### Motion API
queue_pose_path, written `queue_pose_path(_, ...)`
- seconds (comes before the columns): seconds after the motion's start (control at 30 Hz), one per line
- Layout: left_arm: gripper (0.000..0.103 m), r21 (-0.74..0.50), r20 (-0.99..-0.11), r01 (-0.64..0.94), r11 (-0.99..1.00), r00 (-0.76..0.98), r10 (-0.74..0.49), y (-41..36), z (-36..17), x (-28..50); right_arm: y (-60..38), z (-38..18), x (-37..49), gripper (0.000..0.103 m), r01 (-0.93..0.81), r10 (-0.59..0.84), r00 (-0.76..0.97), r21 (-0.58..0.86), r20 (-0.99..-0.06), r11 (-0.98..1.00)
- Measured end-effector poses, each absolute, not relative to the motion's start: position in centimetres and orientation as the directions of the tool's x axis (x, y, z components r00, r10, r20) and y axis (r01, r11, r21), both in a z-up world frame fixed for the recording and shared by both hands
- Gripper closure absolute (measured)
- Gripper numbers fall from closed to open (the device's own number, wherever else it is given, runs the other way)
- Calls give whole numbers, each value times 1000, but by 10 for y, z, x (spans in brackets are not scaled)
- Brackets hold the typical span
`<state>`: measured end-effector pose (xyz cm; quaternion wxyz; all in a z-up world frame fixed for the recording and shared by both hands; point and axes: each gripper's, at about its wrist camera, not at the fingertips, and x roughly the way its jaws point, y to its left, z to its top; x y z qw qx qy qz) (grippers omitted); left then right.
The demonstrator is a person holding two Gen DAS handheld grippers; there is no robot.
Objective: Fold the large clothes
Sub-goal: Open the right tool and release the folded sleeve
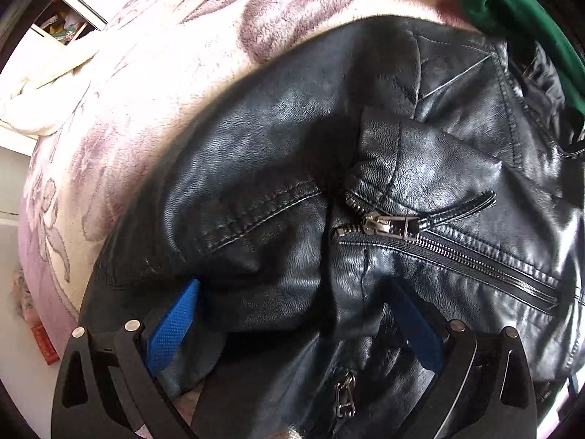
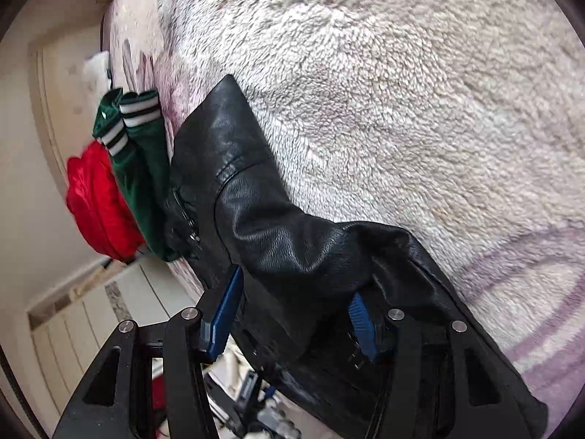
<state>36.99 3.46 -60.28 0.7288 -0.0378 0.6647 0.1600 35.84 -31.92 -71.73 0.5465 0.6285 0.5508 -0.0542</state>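
Note:
A black leather jacket (image 1: pixel 292 153) lies crumpled on a fleecy floral blanket (image 1: pixel 153 84), with its silver zipper pull (image 1: pixel 387 225) facing up. My left gripper (image 1: pixel 294 285) points down onto it. The blue pads (image 1: pixel 175 325) stand wide apart with a leather fold bulging between them, and the left pad's inner face is bare. In the right wrist view a sleeve of the jacket (image 2: pixel 278 234) runs from the blanket (image 2: pixel 384 91) down between the blue pads (image 2: pixel 223 314) of my right gripper (image 2: pixel 296 285). The jaws stand about half apart around the sleeve, with no pinch showing.
A green garment with striped cuffs (image 2: pixel 142 168) lies beside the jacket, and it also shows at the top right of the left wrist view (image 1: pixel 512 18). A red garment (image 2: pixel 98 205) sits past it at the bed's edge. A door and floor lie beyond the bed's edge on the left.

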Motion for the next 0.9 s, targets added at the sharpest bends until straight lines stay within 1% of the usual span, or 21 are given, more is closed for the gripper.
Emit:
queue_pose_path(0.07,0,164,-979,-278,946,75,192,33,-600,369,-317,-682,366,44,701,579,343,612,-740,366)
queue_pose_path(0.1,0,167,-978,-277,946,79,195,32,-599,368,-298,-668,368,44,663,536,314,585,-783,466)
queue_pose_path(0.13,0,173,-976,-274,946,79,201,31,-598,367,-298,-654,370,44,622,497,310,568,-811,538)
queue_pose_path(0.2,0,177,-975,-274,945,79,206,27,-594,360,-287,-632,380,44,512,448,315,547,-837,662)
queue_pose_path(0.27,0,176,-975,-280,944,80,206,27,-594,358,-270,-635,396,48,426,436,273,514,-858,744)
queue_pose_path(0.33,0,174,-975,-283,943,85,206,27,-593,356,-256,-665,413,50,400,400,169,434,-901,807)
queue_pose_path(0.37,0,171,-975,-285,943,90,203,26,-592,354,-250,-685,424,54,385,356,93,363,-930,848)
queue_pose_path(0.4,0,166,-975,-284,944,97,201,26,-590,352,-247,-692,429,64,378,329,67,329,-942,865)
queue_pose_path(0.47,0,142,-977,-297,944,110,182,31,-584,341,-241,-688,441,64,377,302,35,292,-953,879)
queue_pose_path(0.5,0,110,-982,-314,943,114,153,38,-577,331,-239,-680,444,64,379,297,33,287,-954,880)
queue_pose_path(0.57,0,-20,-988,-380,925,152,41,53,-553,296,-235,-648,439,64,367,332,121,353,-935,861)
queue_pose_path(0.6,0,-62,-986,-408,911,167,8,59,-544,278,-230,-635,438,59,355,366,159,399,-917,846)
queue_pose_path(0.63,0,-107,-983,-452,886,184,-25,71,-531,250,-225,-624,433,52,349,397,178,435,-900,830)
queue_pose_path(0.7,0,-159,-978,-535,830,201,-59,94,-516,204,-213,-612,419,41,349,446,193,486,-874,801)
queue_pose_path(0.8,0,-248,-967,-706,663,221,-126,147,-518,128,-182,-615,395,41,380,490,143,505,-860,775)
queue_pose_path(0.83,0,-292,-956,-759,582,247,-157,169,-530,102,-173,-622,392,40,399,499,124,504,-857,766)
queue_pose_path(0.9,1,-335,-941,-832,442,274,-197,201,-558,66,-156,-643,383,40,443,512,78,490,-855,751)
